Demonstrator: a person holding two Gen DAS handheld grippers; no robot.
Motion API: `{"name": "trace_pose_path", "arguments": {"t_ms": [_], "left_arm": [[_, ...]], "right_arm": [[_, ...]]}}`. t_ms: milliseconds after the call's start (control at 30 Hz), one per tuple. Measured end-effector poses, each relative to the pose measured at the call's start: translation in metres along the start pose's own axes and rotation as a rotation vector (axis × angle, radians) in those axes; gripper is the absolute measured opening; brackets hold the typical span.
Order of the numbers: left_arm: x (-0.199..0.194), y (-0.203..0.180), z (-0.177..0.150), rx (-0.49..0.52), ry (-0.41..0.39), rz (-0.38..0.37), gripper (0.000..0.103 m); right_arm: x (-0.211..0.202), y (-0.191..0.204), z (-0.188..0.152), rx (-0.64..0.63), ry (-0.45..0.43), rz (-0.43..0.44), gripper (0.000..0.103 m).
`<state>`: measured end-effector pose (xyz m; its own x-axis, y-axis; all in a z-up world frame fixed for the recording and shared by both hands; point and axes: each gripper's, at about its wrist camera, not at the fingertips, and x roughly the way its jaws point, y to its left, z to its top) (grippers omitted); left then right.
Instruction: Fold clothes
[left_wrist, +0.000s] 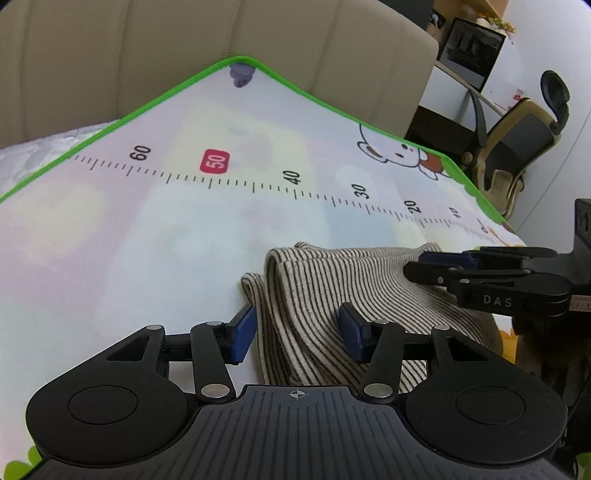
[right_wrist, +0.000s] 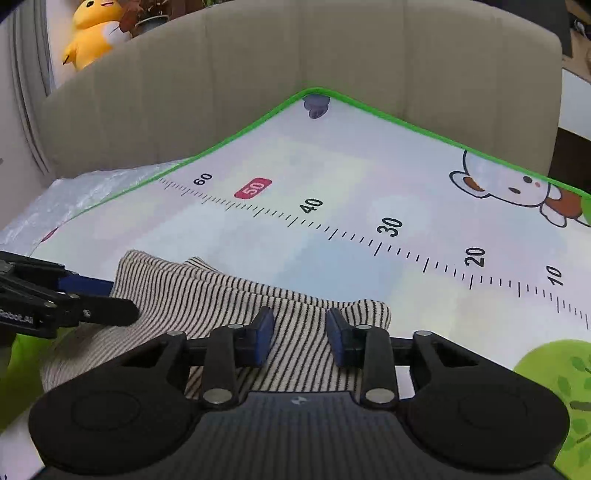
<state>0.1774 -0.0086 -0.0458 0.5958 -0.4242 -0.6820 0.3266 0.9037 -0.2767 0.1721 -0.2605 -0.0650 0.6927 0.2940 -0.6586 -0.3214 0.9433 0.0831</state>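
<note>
Straddling garment w/ both sets of jaws apart, nothing clamped yet. Left gripper (left_wrist: 297, 334): jaws spread wide, one blue pad (left_wrist: 243, 336) sitting just off the cloth's left edge, the other over the fabric. Right gripper (right_wrist: 300, 338): jaws narrower but parted, both pads over the striped cloth near its right corner.

Judging step in hand: taking hold of near edge prior to folding over. Recommending: lowering until pads bracket a single raised ridge, closing on edge layers only, not on the mat (left_wrist: 147, 240) beneath; matching height on both sides before lifting, to avoid a skewed crease.

Lying bunched on near part of mat, below printed ruler scale (right_wrist: 391, 227): striped garment (left_wrist: 325, 291), beige knit w/ thin dark stripes, soft, ribbed-looking, rumpled into rolls and humps, prob. stretching and slipping under uneven pull.

Mat: smooth, pastel print, cartoon bear (right_wrist: 513, 188), green piped border (left_wrist: 177, 90), slightly glossy. Beyond: padded beige headboard (right_wrist: 295, 55), channel-stitched. Yellow plush toy (right_wrist: 92, 29) behind, upper left in right wrist view.
</note>
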Motion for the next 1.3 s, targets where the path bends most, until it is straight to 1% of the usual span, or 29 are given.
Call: {"name": "trace_pose_path", "arguments": {"t_ms": [100, 167, 233, 267, 300, 333, 367, 400, 433, 500, 533, 600, 667, 800, 900, 933, 1033, 1133, 1200, 1300], "left_arm": [[0.003, 0.0, 0.0, -0.004, 0.007, -0.002, 0.058], [0.004, 0.0, 0.0, -0.003, 0.009, -0.002, 0.059], [0.004, 0.001, 0.0, -0.004, 0.01, -0.002, 0.06], [0.004, 0.001, 0.0, -0.002, 0.011, -0.001, 0.061], [0.004, 0.001, 0.0, 0.0, 0.013, 0.0, 0.061], [0.004, 0.001, 0.0, 0.002, 0.014, 0.001, 0.061], [0.004, 0.001, -0.001, 0.005, 0.015, 0.005, 0.061], [0.004, 0.001, 0.0, 0.006, 0.016, 0.008, 0.062], [0.005, 0.001, 0.0, 0.005, 0.017, 0.01, 0.063], [0.005, 0.002, 0.0, 0.002, 0.019, 0.011, 0.063], [0.006, 0.001, -0.001, 0.002, 0.02, 0.013, 0.064], [0.006, 0.001, -0.001, 0.002, 0.021, 0.019, 0.066], [0.006, 0.001, -0.001, 0.002, 0.025, 0.023, 0.067], [0.005, -0.001, -0.002, 0.017, 0.024, 0.035, 0.068], [0.001, 0.0, 0.001, 0.013, 0.011, 0.041, 0.067], [-0.005, 0.002, 0.002, -0.001, -0.008, 0.034, 0.063], [-0.026, 0.01, 0.007, -0.05, -0.068, 0.003, 0.063], [-0.039, 0.009, 0.008, -0.067, -0.095, -0.092, 0.06], [-0.037, 0.002, 0.006, -0.051, -0.083, -0.137, 0.057], [-0.02, -0.011, 0.003, 0.0, -0.033, -0.114, 0.054]], "right_arm": [[0.003, 0.002, 0.001, -0.005, -0.004, -0.009, 0.034], [0.0, 0.001, 0.003, 0.014, -0.007, -0.011, 0.039], [-0.014, 0.007, 0.005, 0.01, -0.014, -0.02, 0.053], [-0.018, 0.011, 0.006, -0.001, -0.026, -0.018, 0.058], [-0.028, 0.017, 0.005, -0.018, -0.065, -0.006, 0.066], [-0.038, 0.022, 0.005, -0.035, -0.104, 0.005, 0.07], [-0.049, 0.028, 0.004, -0.051, -0.142, 0.017, 0.071], [-0.058, 0.033, 0.003, -0.067, -0.179, 0.029, 0.078], [-0.062, 0.036, -0.002, -0.069, -0.188, 0.038, 0.087], [-0.07, 0.041, -0.013, -0.074, -0.206, 0.057, 0.093], [-0.072, 0.043, -0.019, -0.074, -0.21, 0.065, 0.093], [-0.047, 0.041, -0.036, -0.024, -0.091, 0.04, 0.093], [-0.029, 0.034, -0.052, 0.057, -0.039, 0.041, 0.099], [-0.023, 0.033, -0.048, 0.095, -0.037, 0.03, 0.103], [-0.022, 0.034, -0.042, 0.101, 0.001, 0.022, 0.103], [-0.022, 0.034, -0.04, 0.103, 0.014, 0.019, 0.103], [-0.021, 0.035, -0.038, 0.109, 0.033, 0.015, 0.103], [-0.024, 0.034, -0.041, 0.114, 0.033, 0.018, 0.103], [-0.024, 0.033, -0.04, 0.118, 0.036, 0.022, 0.103], [-0.023, 0.029, -0.039, 0.144, 0.046, 0.034, 0.103]]}}
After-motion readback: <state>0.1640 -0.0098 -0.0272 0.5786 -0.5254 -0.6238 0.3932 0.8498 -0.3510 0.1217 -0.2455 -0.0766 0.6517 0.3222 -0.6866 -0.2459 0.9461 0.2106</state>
